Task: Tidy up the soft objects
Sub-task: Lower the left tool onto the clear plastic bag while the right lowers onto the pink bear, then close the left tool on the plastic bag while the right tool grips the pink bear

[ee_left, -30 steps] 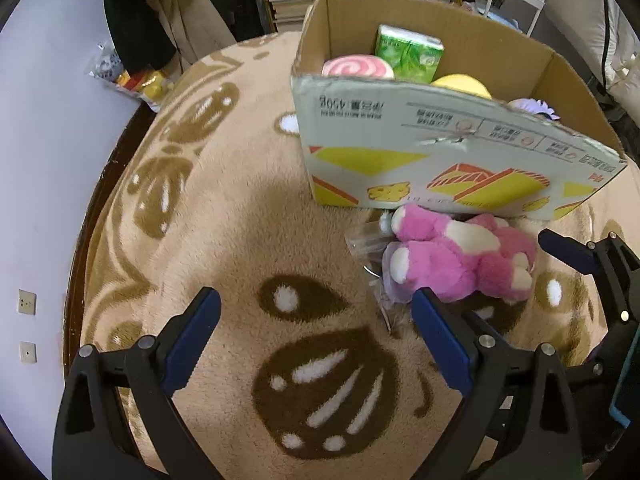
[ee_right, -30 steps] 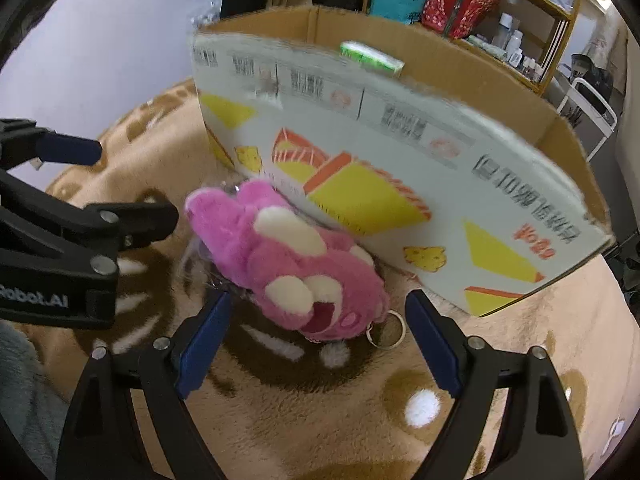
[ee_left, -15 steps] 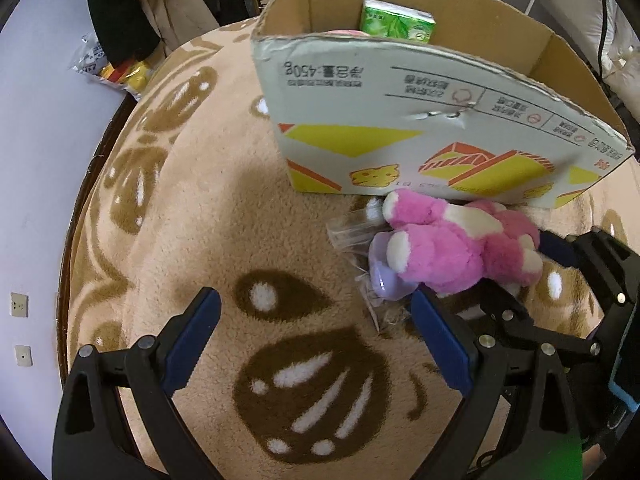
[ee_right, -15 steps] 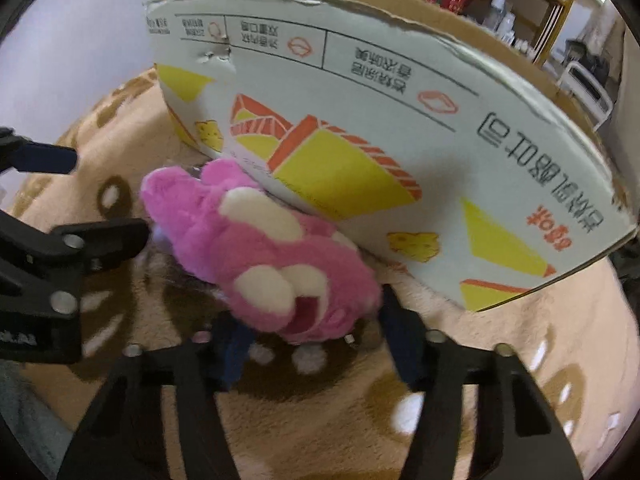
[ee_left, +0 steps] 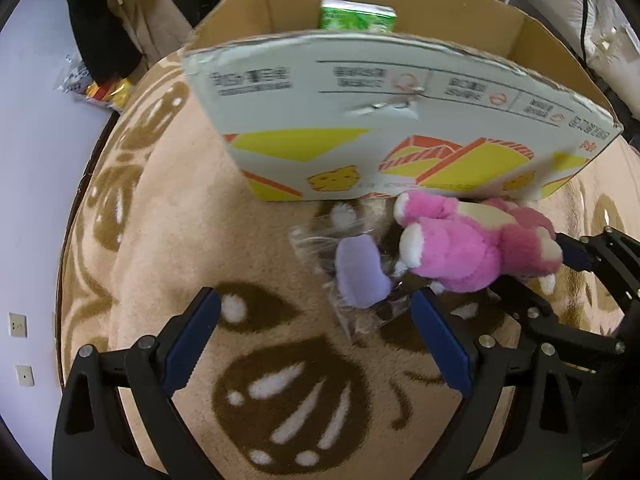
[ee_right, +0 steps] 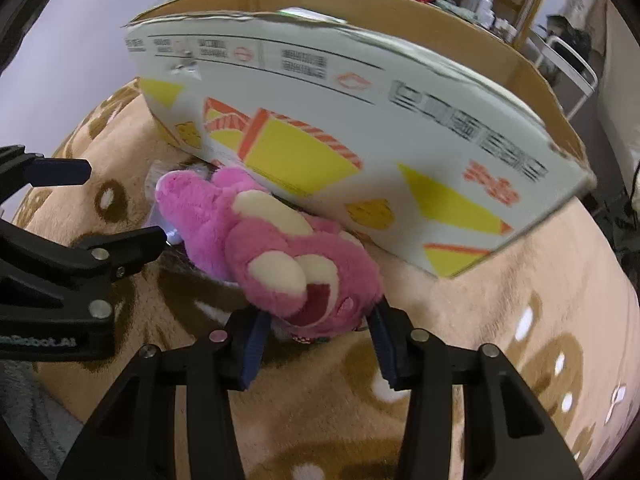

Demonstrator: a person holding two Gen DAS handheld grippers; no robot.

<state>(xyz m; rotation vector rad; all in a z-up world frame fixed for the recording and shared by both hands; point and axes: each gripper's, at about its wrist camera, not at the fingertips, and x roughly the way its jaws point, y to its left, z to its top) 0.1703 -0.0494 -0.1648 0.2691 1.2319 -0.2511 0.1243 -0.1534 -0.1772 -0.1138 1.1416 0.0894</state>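
— Two grippers, one toy: what changed in the last second?
— The right gripper (ee_right: 316,350), wide apart a second ago, has clenched on the pink plush bear (ee_right: 276,256), which lies against the cardboard box (ee_right: 360,128) front on the rug (ee_left: 200,240).
— And the left gripper (ee_left: 316,344)?
— Spread wide, grasping nothing, near a bagged lilac item (ee_left: 360,274). A lift into the box likely follows.

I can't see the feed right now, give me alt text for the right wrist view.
The right gripper is shut on the head of a pink plush bear lying on a tan blanket, right against the printed front wall of an open cardboard box. The left gripper reaches in, open, at the left edge.
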